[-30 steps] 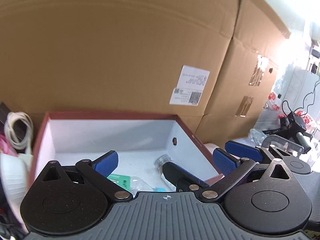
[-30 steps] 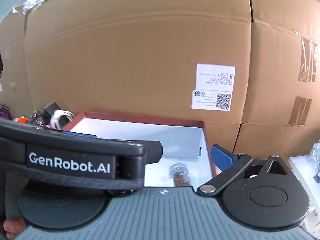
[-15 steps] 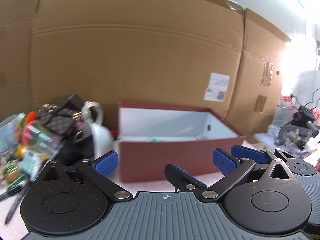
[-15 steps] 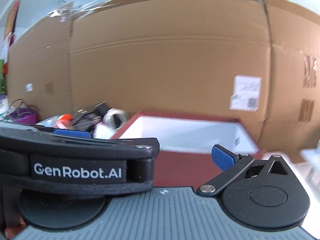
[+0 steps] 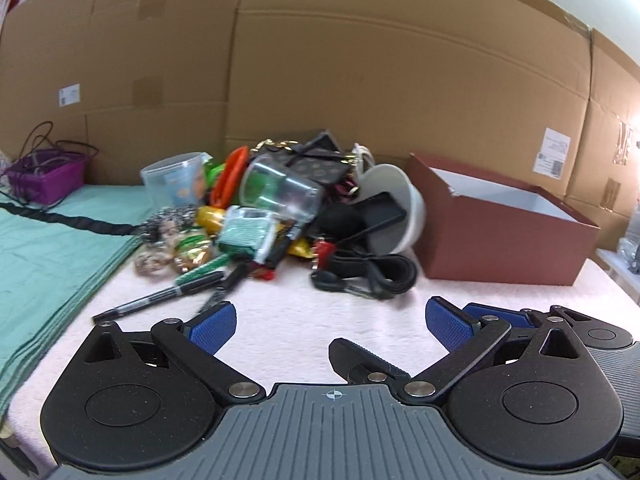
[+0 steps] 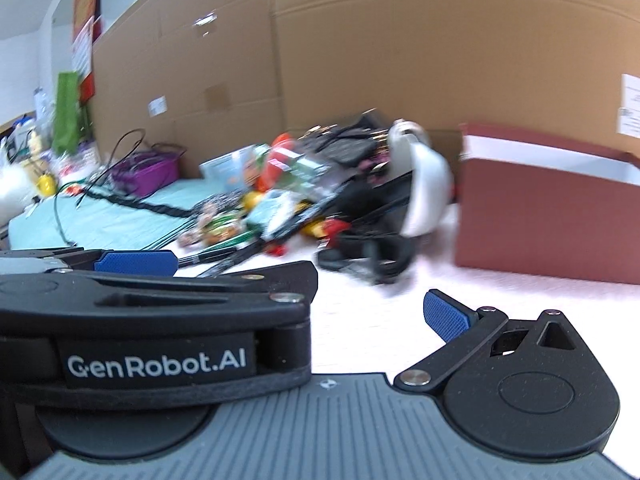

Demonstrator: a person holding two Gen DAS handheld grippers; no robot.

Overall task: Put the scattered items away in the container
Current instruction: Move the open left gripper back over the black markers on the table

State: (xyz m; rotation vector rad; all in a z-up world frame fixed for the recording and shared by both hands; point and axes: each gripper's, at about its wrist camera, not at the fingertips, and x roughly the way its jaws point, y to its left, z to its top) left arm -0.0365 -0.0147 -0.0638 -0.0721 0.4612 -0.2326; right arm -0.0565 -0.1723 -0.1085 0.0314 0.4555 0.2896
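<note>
A dark red box with a white inside stands at the right on the pink cloth; it also shows in the right wrist view. Left of it lies a pile of scattered items: a white bowl on its side, a clear cup, a black strap, a green packet and black pens. My left gripper is open and empty, low over the cloth in front of the pile. My right gripper is open and empty beside it, its left finger hidden behind the left gripper's body.
Large cardboard boxes wall off the back. A folded green cloth covers the left of the table, with a black cord and a purple basket on it. A clear tub stands behind the pile.
Both grippers have pulled back from above the red box and swung left. The view has gone from the box's inside to the pile of items. Both stayed open.
</note>
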